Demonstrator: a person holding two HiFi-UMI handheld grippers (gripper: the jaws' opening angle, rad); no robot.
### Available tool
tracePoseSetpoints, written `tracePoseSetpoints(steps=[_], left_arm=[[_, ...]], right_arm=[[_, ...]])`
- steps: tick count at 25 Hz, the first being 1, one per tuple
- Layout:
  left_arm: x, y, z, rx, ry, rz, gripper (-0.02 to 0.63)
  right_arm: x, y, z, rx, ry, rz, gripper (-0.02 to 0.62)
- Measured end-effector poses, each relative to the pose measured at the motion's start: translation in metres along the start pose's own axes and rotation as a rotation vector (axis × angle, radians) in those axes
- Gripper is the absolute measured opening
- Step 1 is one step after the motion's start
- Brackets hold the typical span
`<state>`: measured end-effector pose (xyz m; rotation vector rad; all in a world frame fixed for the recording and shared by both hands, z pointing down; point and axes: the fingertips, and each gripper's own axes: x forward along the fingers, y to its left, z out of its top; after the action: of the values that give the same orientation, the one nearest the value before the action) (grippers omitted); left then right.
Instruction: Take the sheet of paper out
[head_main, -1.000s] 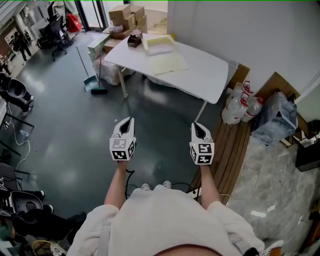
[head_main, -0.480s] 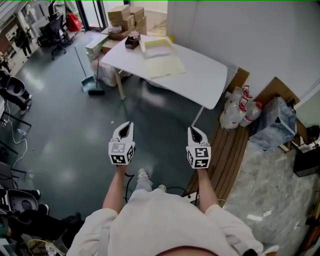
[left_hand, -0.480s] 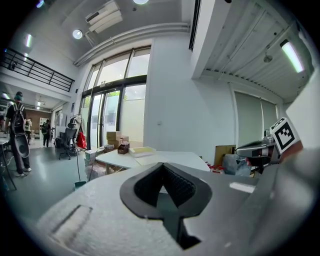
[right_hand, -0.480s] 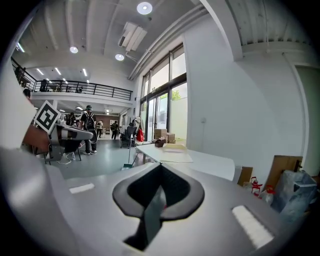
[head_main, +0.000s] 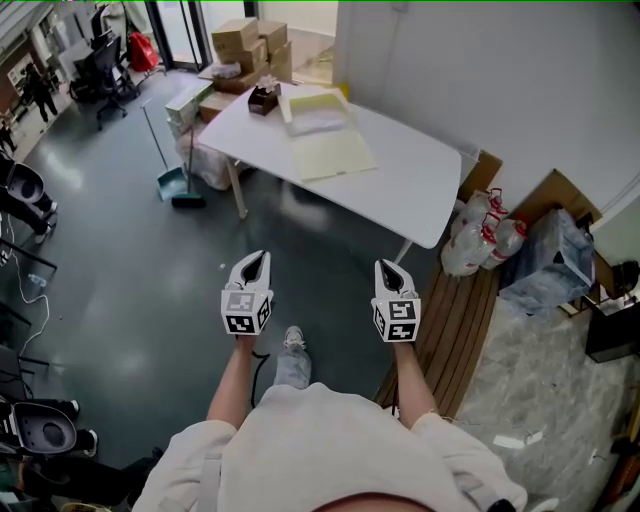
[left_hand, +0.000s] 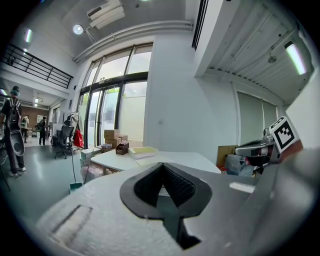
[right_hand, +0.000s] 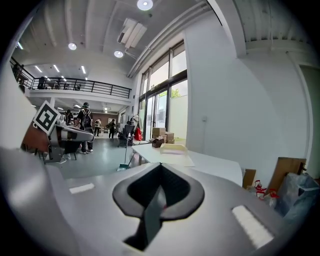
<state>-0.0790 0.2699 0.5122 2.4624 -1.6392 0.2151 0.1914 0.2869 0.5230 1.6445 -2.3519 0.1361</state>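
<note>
Facing the table (head_main: 420, 172) bearing yellow sheet (head_main: 333, 153); left gripper (head_main: 260, 256), right gripper (head_main: 385, 266) fingers closed, empty.

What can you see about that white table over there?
The white table has a smooth, plain top with rounded corners and thin white legs. It stands upright on the shiny dark floor, close to the white wall. On its top lie a flat pale yellow sheet, a shallow tray behind that sheet, and a small dark brown box at the far corner.
</note>
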Motion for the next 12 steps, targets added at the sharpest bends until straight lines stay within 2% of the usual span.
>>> tracePoseSetpoints(steps=[12], left_arm=[[0.125,0.104,0.051,-0.005,-0.017,-0.042,0.005]], right_arm=[[0.147,-0.018,0.063,-0.012,-0.003,-0.060,0.002]])
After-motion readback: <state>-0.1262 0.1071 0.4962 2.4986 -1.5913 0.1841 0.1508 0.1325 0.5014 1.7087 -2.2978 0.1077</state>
